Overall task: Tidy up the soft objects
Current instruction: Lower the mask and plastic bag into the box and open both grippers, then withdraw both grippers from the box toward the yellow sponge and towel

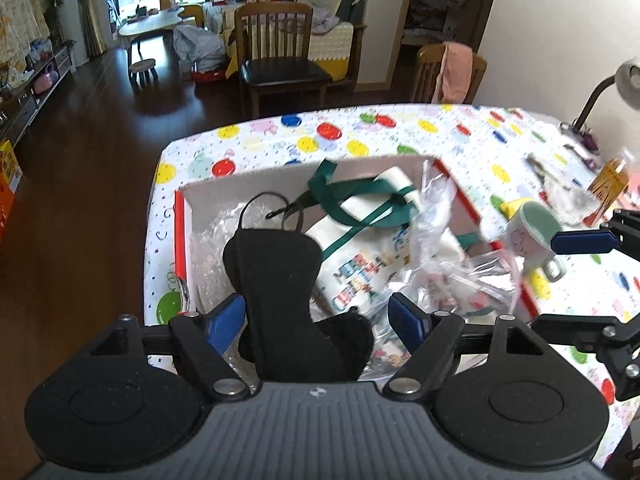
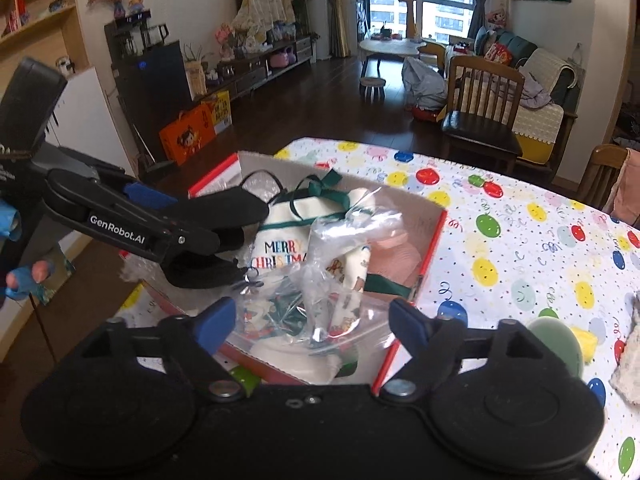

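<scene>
Both tongs, left (image 1: 318, 316) and right (image 2: 312, 320), gape empty over the box (image 1: 182, 216) — mask (image 1: 280, 276) and plastic bag (image 2: 340, 248) inside, grey cloth (image 2: 628, 364) waiting on the tabletop (image 2: 520, 248).

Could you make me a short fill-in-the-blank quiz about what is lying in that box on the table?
1. The cream bag in the cardboard box reads MERRY ____.
2. Its straps are coloured ____.
3. The eye mask lying between the left tool pads is ____.
4. The tablecloth is printed with coloured ____.

Missing words: CHRISTMAS; green; black; balloons
</scene>
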A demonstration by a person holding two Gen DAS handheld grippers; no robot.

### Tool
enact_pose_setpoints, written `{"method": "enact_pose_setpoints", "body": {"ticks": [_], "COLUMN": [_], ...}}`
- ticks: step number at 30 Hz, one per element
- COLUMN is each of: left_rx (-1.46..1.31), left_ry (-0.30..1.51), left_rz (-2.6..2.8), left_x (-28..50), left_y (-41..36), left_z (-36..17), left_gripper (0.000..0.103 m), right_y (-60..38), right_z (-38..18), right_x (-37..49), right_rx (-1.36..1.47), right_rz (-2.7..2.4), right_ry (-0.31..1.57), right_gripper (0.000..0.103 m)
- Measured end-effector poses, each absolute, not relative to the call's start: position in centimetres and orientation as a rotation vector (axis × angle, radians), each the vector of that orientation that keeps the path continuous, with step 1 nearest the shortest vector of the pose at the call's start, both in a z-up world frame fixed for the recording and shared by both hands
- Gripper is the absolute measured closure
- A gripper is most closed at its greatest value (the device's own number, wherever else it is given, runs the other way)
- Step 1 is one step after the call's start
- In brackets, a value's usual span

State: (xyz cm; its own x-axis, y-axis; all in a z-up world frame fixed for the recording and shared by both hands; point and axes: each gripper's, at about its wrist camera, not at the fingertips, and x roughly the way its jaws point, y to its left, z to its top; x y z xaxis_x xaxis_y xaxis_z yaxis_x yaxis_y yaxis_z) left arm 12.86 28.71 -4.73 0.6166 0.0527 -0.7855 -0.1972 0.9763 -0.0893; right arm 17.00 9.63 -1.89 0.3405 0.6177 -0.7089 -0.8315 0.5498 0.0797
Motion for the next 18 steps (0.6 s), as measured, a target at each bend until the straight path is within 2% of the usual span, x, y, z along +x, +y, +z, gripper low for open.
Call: {"method": "enact_pose_setpoints", "body": {"ticks": [3, 7, 11, 14, 18], "left_rx": [-0.181, -0.165, -0.172, -0.176, -0.172], "left_ry": [0.864, 0.821, 0.790, 0.765, 0.751], "left_rz": [0.128, 0.098, 0.040, -0.005, -0.063], "left_x": [12.5, 12.6, 13.5, 14.5, 16.8], "left_y": [28.0, 26.6, 24.5, 22.5, 19.5], "left_z": [-3.6, -2.1, -1.2, -0.7, -0.4], "left_gripper": [0.020, 0.017, 0.013, 0.000, 0.000], "right_y": [8.2, 6.0, 3.3, 1.0, -2.5], "right_z": [-0.8, 0.3, 0.9, 1.2, 1.3], "right_x": [17.0, 17.2, 17.9, 18.8, 20.4], "right_rx": [-0.290, -0.254, -0.242, -0.230, -0.208], "right_rz": [0.967, 0.983, 0.980, 0.970, 0.935], "right_ry": [0.746, 0.724, 0.716, 0.713, 0.714], "right_gripper": [0.010, 0.005, 0.003, 0.002, 0.001]}}
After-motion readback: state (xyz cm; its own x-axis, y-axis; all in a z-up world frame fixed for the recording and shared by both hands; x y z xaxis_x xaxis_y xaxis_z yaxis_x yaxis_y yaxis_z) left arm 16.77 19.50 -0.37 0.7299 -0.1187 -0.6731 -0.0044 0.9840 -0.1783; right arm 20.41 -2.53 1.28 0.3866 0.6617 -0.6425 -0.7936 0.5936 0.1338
